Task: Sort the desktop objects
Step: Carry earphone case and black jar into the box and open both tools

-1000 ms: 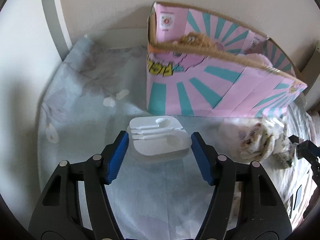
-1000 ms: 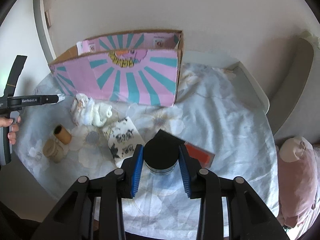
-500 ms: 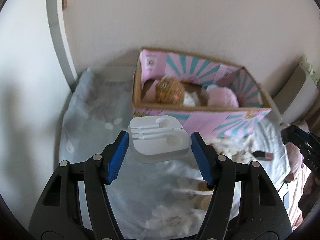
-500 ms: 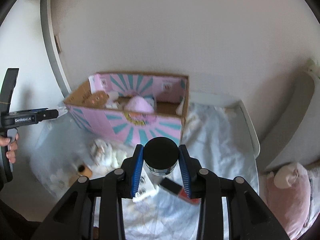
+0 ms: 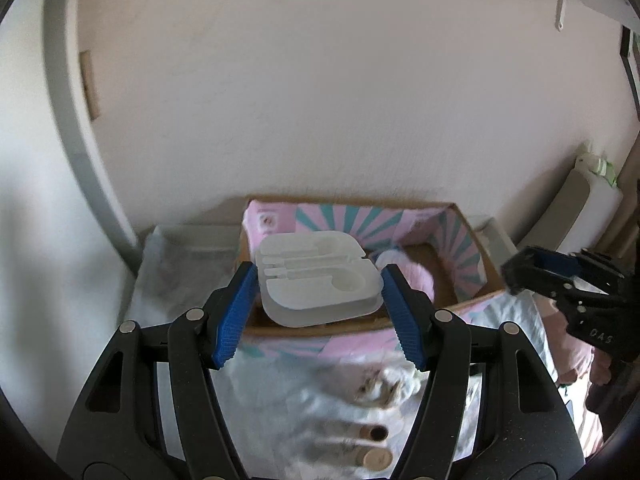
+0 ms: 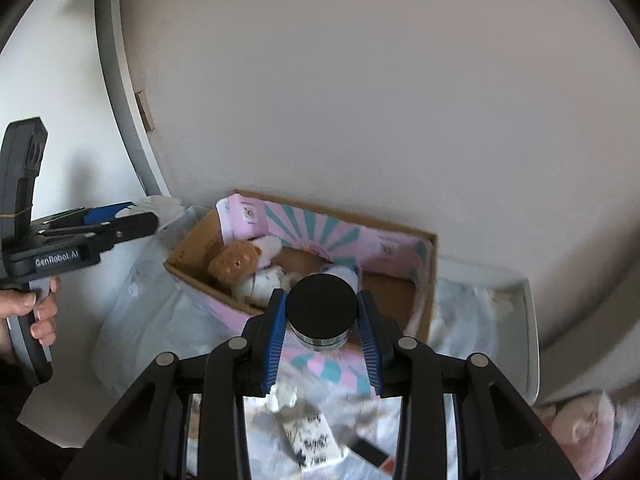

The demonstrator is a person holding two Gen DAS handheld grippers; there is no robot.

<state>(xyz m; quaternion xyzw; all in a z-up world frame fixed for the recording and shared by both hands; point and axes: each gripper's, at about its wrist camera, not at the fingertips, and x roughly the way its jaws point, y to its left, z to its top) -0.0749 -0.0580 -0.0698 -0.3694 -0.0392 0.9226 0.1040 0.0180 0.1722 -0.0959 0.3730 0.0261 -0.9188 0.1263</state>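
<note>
My left gripper (image 5: 318, 304) is shut on a white moulded plastic tray (image 5: 316, 276) and holds it in the air over the near wall of the pink and teal cardboard box (image 5: 464, 248). My right gripper (image 6: 322, 320) is shut on a jar with a black lid (image 6: 322, 306) and holds it above the same box's (image 6: 424, 252) front wall. Inside the box lie a brown teddy bear (image 6: 236, 264) and a pink soft item (image 5: 416, 276). Each gripper shows in the other's view, the left gripper (image 6: 92, 226) at far left and the right gripper (image 5: 560, 276) at far right.
On the floral cloth (image 5: 280, 392) in front of the box lie a crumpled patterned cloth (image 5: 384, 388), two cardboard tubes (image 5: 372, 444), a printed packet (image 6: 316, 444) and a dark flat case (image 6: 372, 454). A wall stands close behind the box. A pink plush (image 6: 580, 424) lies at right.
Both grippers have risen and moved forward with their objects, from table level to above the box. The box interior has come into view.
</note>
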